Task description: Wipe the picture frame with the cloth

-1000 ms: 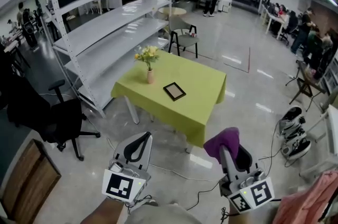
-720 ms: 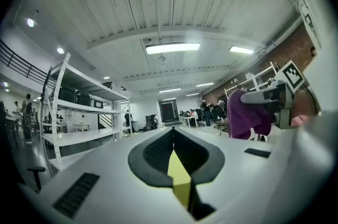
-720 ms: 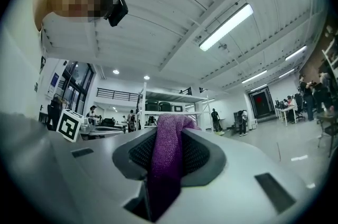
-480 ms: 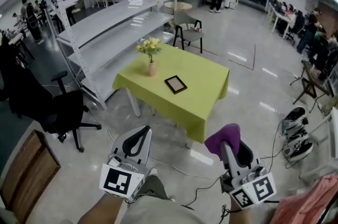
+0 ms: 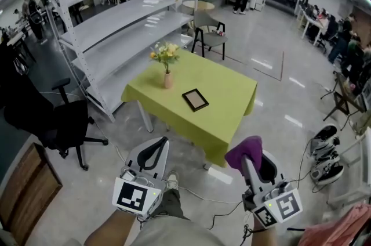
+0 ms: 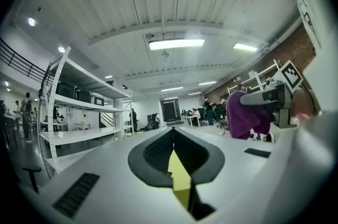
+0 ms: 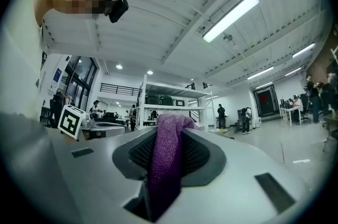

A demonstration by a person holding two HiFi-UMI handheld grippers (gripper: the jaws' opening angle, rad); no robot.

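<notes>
A small dark picture frame [image 5: 195, 99] lies flat near the middle of a table under a yellow-green cloth [image 5: 232, 94], several steps ahead of me. My right gripper [image 5: 248, 153] is shut on a purple cloth [image 5: 244, 151], which bunches above its jaws [image 7: 168, 149]. My left gripper [image 5: 155, 152] is shut with nothing in it; a sliver of the yellow-green table shows through its jaw slot [image 6: 178, 175]. Both grippers are held low and close to my body, well short of the table.
A vase of yellow flowers [image 5: 165, 62] stands on the table left of the frame. White shelving [image 5: 116, 18] runs along the left, a black office chair [image 5: 64, 123] stands at left, a grey chair [image 5: 211, 33] behind the table. Cables and equipment [image 5: 324, 149] lie at right.
The table and frame have drawn slightly closer and shifted in view as I walk forward. Both grippers keep their hold and position near my body.
</notes>
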